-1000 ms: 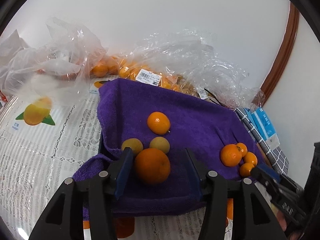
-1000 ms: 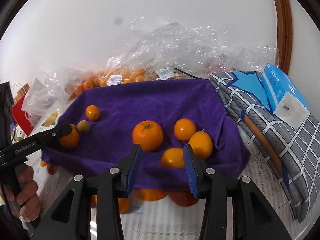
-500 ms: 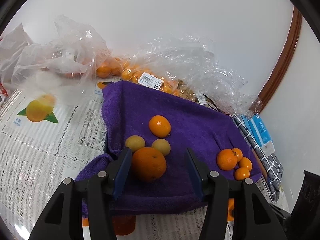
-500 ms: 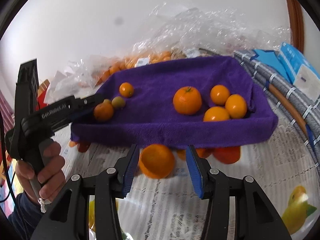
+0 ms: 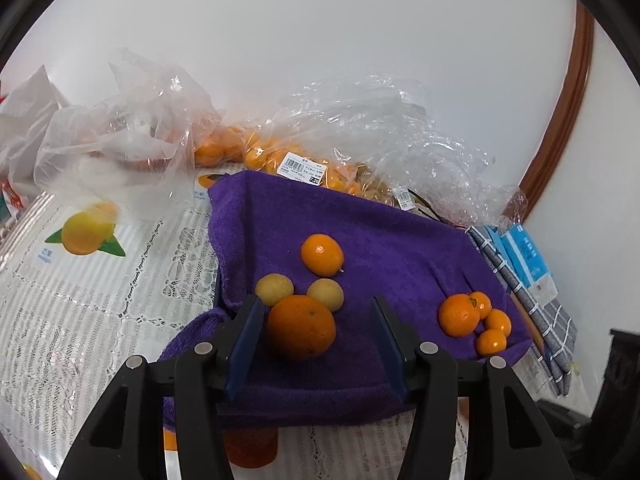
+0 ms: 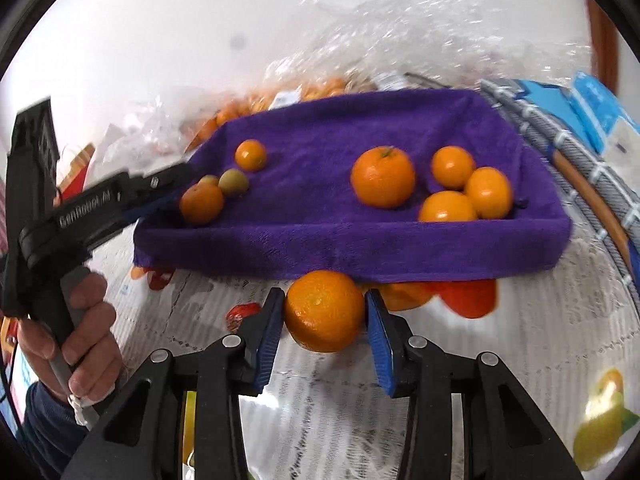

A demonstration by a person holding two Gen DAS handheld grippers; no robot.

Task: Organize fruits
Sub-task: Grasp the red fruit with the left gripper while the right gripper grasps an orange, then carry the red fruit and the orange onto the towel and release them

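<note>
Right gripper point(image 6: 325, 322): jaws pinching an orange point(image 6: 324, 310) just in front of the purple towel's point(image 6: 360, 236) near edge, above the lace-covered worktop point(image 6: 540, 320). Left gripper point(image 5: 316, 338): jaws spread around a large orange point(image 5: 301, 327) at the towel's left front corner, with a gap beside the right jaw. Four oranges point(image 6: 436, 184) cluster at the towel's right end. Plastic bags point(image 5: 380, 140) of fruit line the white wall point(image 5: 320, 40) behind.

Black gripper point(image 6: 324, 322), blue pads, silver screws; bare hand point(image 6: 76, 336), dark sleeve.
</note>
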